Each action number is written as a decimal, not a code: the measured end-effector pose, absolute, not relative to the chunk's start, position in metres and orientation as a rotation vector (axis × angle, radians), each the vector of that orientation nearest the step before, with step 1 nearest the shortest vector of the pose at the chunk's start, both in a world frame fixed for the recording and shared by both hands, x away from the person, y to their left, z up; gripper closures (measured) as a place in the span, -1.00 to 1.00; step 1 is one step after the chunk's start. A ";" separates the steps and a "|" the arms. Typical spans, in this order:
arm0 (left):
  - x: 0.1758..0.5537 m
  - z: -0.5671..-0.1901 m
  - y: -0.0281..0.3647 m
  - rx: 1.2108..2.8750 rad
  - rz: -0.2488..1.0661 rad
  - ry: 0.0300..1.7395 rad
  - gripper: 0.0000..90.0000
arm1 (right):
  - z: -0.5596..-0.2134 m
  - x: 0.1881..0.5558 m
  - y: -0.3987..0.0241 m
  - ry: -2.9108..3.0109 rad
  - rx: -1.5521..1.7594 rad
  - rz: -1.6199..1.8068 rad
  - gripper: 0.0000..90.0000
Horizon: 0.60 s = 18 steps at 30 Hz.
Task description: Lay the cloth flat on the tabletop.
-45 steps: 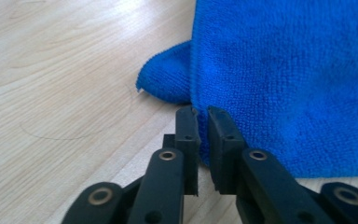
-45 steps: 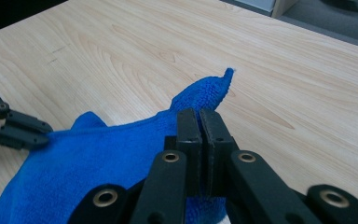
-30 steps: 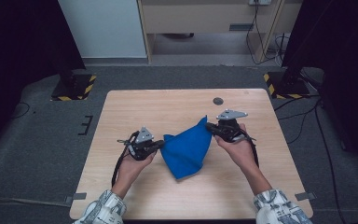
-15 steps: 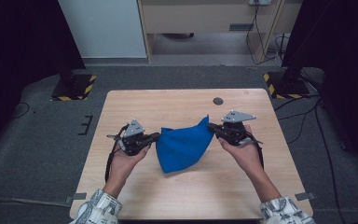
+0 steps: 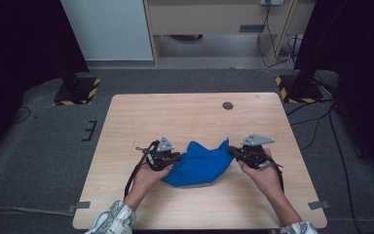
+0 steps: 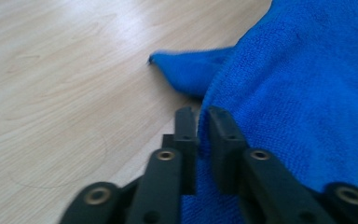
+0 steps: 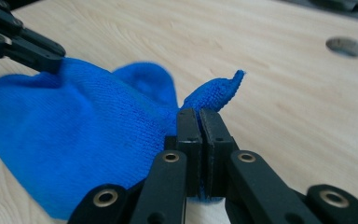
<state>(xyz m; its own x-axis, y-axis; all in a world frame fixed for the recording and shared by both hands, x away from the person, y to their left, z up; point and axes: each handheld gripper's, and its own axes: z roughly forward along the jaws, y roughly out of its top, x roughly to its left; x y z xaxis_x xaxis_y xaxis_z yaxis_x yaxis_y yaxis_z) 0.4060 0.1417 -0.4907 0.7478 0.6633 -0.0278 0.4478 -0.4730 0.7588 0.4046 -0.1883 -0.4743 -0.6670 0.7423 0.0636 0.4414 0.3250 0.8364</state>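
Blue cloth (image 6: 289,93) runs off the picture's edge.

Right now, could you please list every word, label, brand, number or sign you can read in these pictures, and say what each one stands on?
None: no readable text.
The blue cloth, the wooden table and both grippers, left and right, carry no lettering.
The yellow-and-black hazard stripes on the floor stands are a marking without words.
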 end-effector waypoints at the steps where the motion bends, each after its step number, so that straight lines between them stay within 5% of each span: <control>1: 0.406 -0.490 0.142 2.138 0.355 0.834 0.68 | -0.478 0.405 -0.190 2.269 1.066 1.259 0.95; 4: 0.405 -0.487 0.146 2.114 0.365 0.847 0.42 | -0.483 0.404 -0.192 2.283 1.072 1.228 0.95; 18: 0.397 -0.472 0.162 2.017 0.405 0.854 0.32 | -0.490 0.400 -0.200 2.295 1.086 1.162 0.94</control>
